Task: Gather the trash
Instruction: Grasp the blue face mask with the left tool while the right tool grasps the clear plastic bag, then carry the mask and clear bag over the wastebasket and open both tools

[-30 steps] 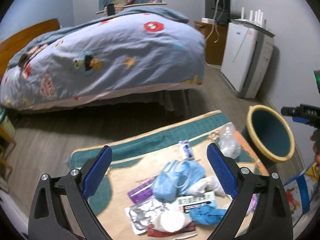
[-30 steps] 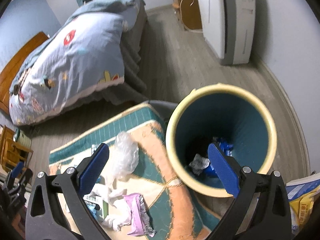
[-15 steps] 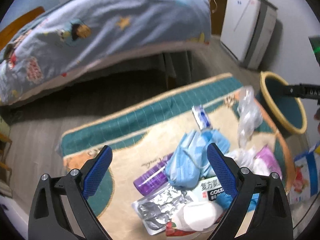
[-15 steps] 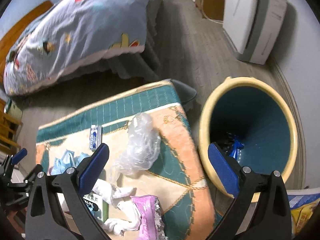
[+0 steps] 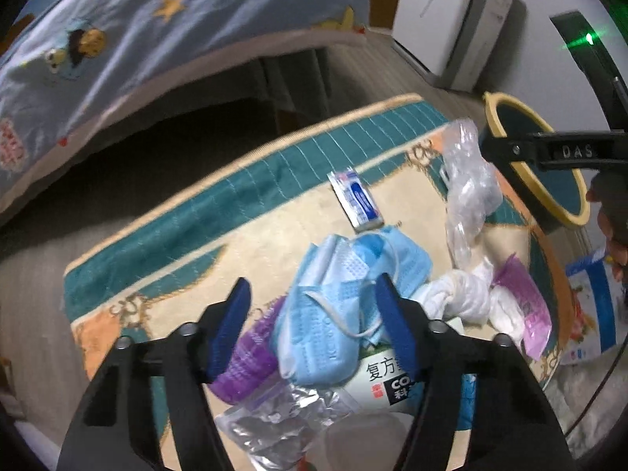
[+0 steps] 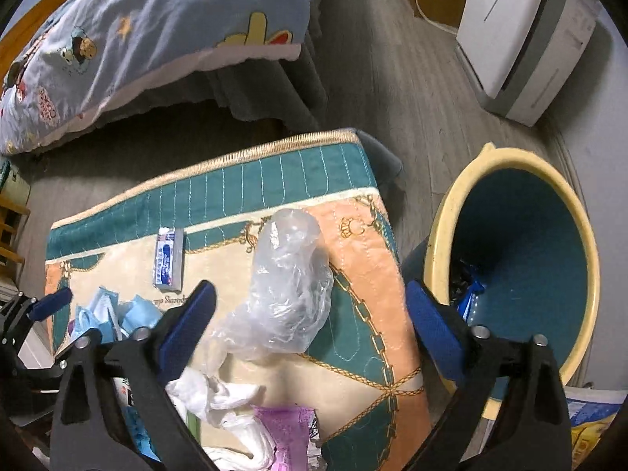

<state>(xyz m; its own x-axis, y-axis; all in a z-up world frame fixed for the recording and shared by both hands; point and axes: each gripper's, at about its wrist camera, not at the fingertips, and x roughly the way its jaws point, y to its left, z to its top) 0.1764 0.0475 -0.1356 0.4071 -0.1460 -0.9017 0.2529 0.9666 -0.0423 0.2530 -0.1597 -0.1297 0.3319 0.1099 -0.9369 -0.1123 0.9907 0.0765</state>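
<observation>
Left gripper (image 5: 310,306) jaws half-closed around blue masks (image 5: 341,294) — right gripper (image 6: 310,314) jaws wide over plastic bag (image 6: 290,286).

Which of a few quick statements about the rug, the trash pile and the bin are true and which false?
1. The crumpled clear plastic bag lies on the rug. True.
2. The yellow-rimmed teal bin is empty. False: scraps lie at its bottom.
3. The left gripper hangs over the blue face masks. True.
4. The right gripper is clamped on the clear bag. False: its jaws stand wide, gripping nothing.
5. The small blue-and-white box sits inside the bin. False: it lies on the rug.
</observation>
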